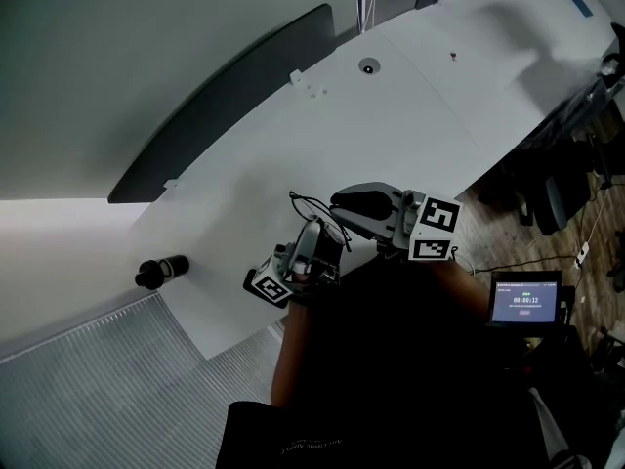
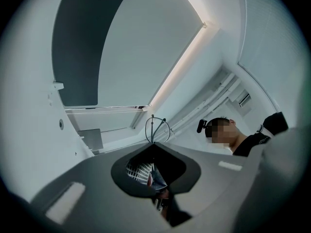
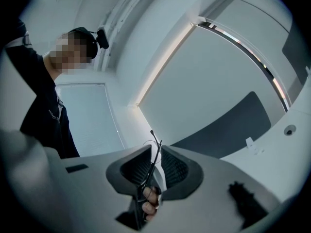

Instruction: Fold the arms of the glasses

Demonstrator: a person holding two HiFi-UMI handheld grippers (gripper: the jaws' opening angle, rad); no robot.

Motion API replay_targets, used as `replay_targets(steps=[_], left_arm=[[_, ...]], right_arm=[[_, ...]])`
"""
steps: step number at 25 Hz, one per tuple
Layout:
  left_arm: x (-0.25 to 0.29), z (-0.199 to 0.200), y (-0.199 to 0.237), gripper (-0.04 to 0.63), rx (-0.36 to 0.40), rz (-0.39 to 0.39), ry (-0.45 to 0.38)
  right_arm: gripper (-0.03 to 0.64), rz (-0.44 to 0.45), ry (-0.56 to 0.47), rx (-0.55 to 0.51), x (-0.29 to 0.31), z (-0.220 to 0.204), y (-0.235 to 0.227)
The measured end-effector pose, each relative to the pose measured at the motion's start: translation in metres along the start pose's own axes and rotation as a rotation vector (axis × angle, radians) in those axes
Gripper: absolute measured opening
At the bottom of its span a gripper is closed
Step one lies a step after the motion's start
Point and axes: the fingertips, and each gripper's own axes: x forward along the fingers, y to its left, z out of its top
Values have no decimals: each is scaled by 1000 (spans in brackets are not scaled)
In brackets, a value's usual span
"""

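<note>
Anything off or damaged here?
Nothing stands out. Glasses look intact, clamped in the left gripper, one arm loose between the right gripper's open fingers. A black cylinder lies sideways at far left.

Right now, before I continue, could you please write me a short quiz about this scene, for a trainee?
1. True or false: the glasses lie untouched on the white table.
2. Which gripper has its jaws closed on the glasses? A) left gripper B) right gripper C) neither
3. What passes between the right gripper's jaws?
Key: 1 false, the left gripper holds them up. 2 A. 3 one thin arm of the glasses, with a gap between the jaws.
</note>
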Motion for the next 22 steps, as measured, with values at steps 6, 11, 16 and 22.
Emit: replay_targets(steps=[6,11,16,22], left_arm=[[1,-8,0,9,8,10,21],[-2,-9,0,9,2,21,22],[1,-11,-1,9,-4,10,24],[-5,-9,-3,9,22,13,47]], right_arm=[[52,-11,15,5,1,-5,-1],[51,-12,7,30,-1,-5,-2],[52,-11,26,54,-3,-5,-1],[51,42,48,64,9,-21,5]])
